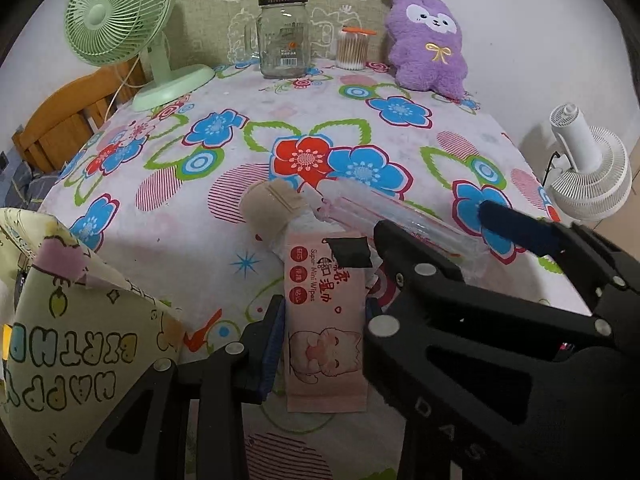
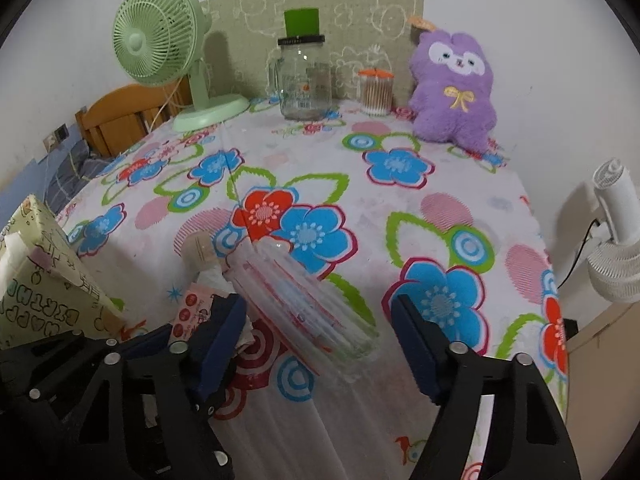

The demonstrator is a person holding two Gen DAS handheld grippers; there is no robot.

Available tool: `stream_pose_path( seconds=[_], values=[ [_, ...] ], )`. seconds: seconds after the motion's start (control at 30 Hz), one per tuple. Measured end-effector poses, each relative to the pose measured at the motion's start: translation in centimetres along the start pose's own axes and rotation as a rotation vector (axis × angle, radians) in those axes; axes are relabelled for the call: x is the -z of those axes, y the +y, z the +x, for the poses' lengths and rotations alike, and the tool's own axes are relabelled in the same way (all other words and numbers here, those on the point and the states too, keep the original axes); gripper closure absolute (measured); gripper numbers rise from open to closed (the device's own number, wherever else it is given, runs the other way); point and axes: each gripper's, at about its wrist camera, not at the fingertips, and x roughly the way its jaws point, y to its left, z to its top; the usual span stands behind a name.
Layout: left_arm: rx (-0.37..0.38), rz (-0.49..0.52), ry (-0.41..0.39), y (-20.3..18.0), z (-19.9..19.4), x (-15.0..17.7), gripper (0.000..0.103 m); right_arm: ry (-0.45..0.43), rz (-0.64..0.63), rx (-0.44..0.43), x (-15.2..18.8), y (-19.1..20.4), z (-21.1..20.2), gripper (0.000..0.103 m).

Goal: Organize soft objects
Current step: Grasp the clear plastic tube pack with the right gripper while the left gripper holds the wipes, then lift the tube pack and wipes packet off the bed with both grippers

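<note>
1. Left gripper [image 1: 324, 320]: jaws pressed on both long edges of the pink wipes pack [image 1: 325, 332], which lies flat on the floral tablecloth [image 1: 224, 240].
2. Right gripper [image 2: 320, 340]: jaws apart, straddling the near end of a clear plastic packet [image 2: 312, 304]; the pads do not touch it. In the left wrist view this gripper [image 1: 432, 236] sits just right of the wipes pack, its fingers either side of the clear packet [image 1: 404, 220].
3. Clear packet: lies on the cloth, slanting away from the wipes pack's far right corner, touching or overlapping it.
4. Beige roll [image 1: 272, 204]: at the far end of the wipes pack, touching it; also seen in the right wrist view [image 2: 200, 248].
5. Black tab [image 1: 349, 251]: on the top face of the wipes pack, near its far end.
6. Paper bag [image 1: 80, 344]: printed with birthday lettering, stands left of the wipes pack, near it.
7. Far edge of table, well beyond the wipes pack: green fan [image 1: 120, 20] at left, glass jar [image 1: 283, 36] with a green-topped lid at centre, swab tub [image 1: 352, 50] beside it, purple plush [image 1: 428, 44] at right.
8. White fan [image 1: 592, 168]: off the table, right of the wipes pack, well apart.
9. Wooden chair [image 1: 64, 120]: behind the table's left edge.
</note>
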Motion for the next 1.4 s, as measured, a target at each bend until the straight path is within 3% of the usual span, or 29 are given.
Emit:
stream_pose_path(
  seconds=[0.13,0.2,0.57,1.4],
  values=[
    [-0.006,0.011,-0.004,-0.1,0.1,0.1,0.064,0.046,0.012,-0.021,0.3,-0.2,0.8,0.047],
    [-0.011,0.017,-0.01,-0.2,0.1,0.2,0.064,0.068,0.02,-0.039,0.5,-0.3,1.1,0.05],
    [0.0,0.048,0.001,-0.4,-0.4,0.8,0.064,0.06,0.015,0.004,1.3,0.0,-0.2,0.088],
    [0.052,0.131,-0.061,-1.2,-5.7,4.4,0.064,0.019,0.111,0.015,4.6,1.4,-6.3,0.088]
  ],
)
